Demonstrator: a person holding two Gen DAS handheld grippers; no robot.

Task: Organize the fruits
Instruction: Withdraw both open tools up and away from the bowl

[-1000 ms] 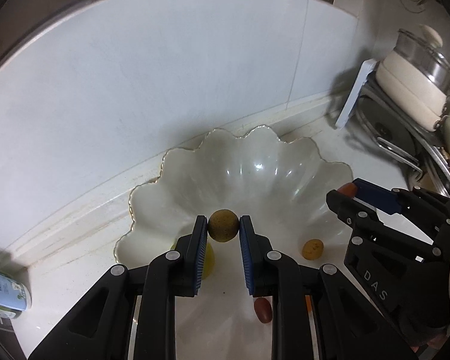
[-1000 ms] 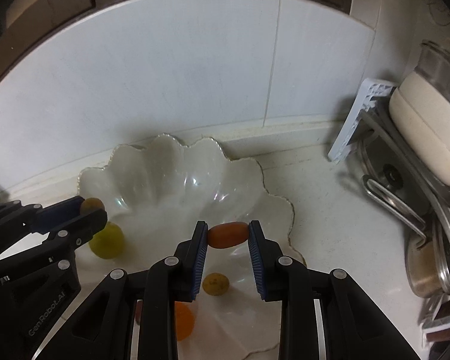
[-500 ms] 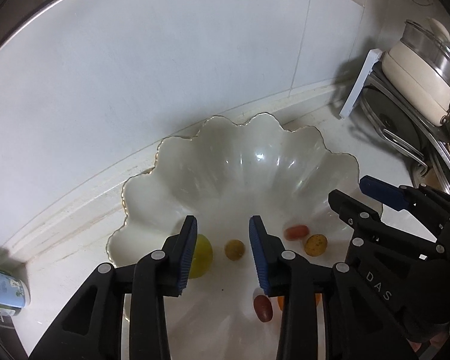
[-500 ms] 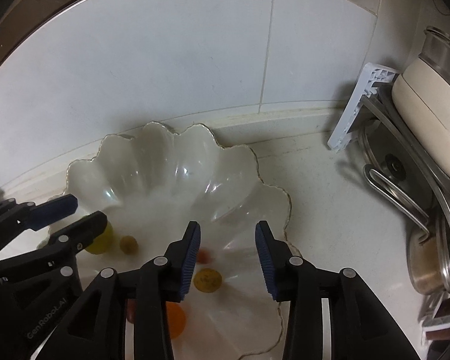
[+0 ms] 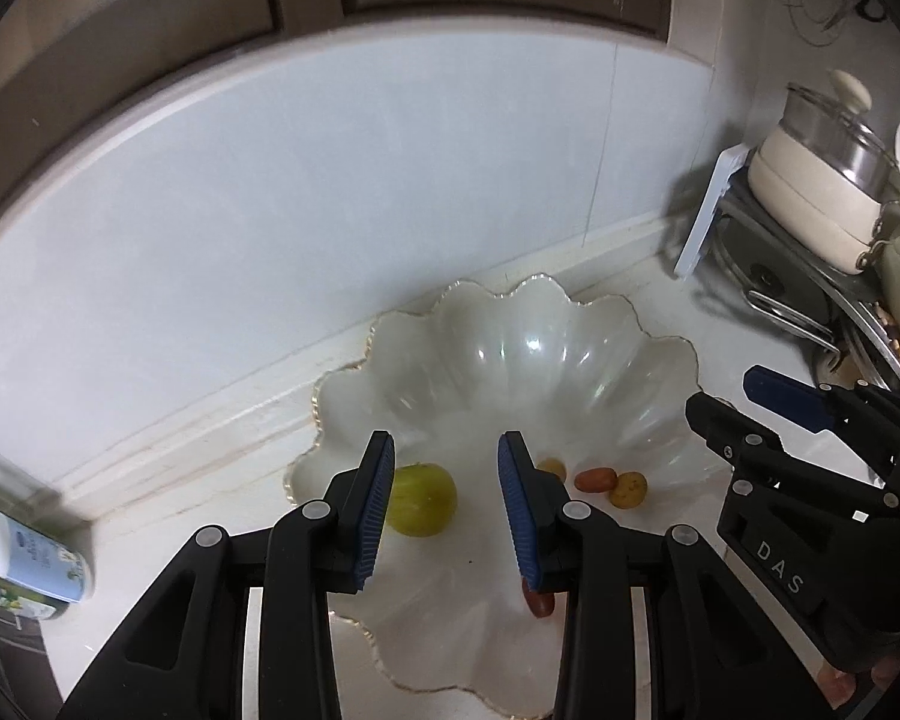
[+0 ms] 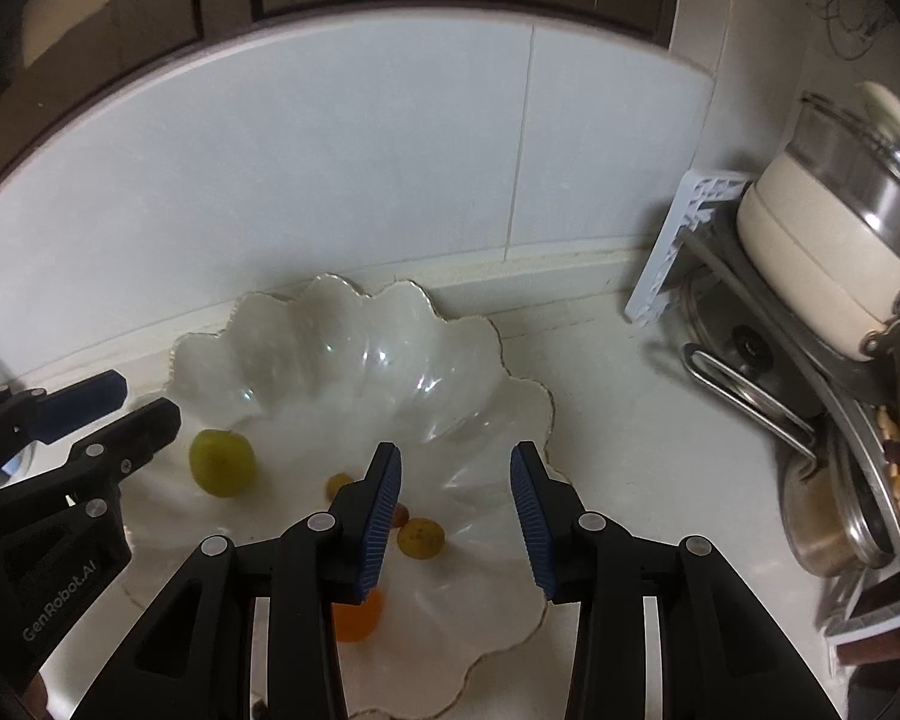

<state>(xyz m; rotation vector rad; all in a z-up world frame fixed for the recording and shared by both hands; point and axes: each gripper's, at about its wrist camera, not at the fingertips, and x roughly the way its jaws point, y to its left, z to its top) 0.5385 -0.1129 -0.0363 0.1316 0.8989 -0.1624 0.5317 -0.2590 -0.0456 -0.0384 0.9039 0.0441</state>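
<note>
1. Right gripper: jaws apart, nothing between the blue pads; it hangs over the near side of the scalloped white bowl.
2. Bowl contents: green fruit at left; small yellow-brown fruit; larger yellow-brown fruit; orange fruit, partly hidden by the left finger.
3. Left gripper enters from the left edge over the bowl's rim, jaws apart, empty.
4. Cream pot with glass lid on a rack, far right.
</note>
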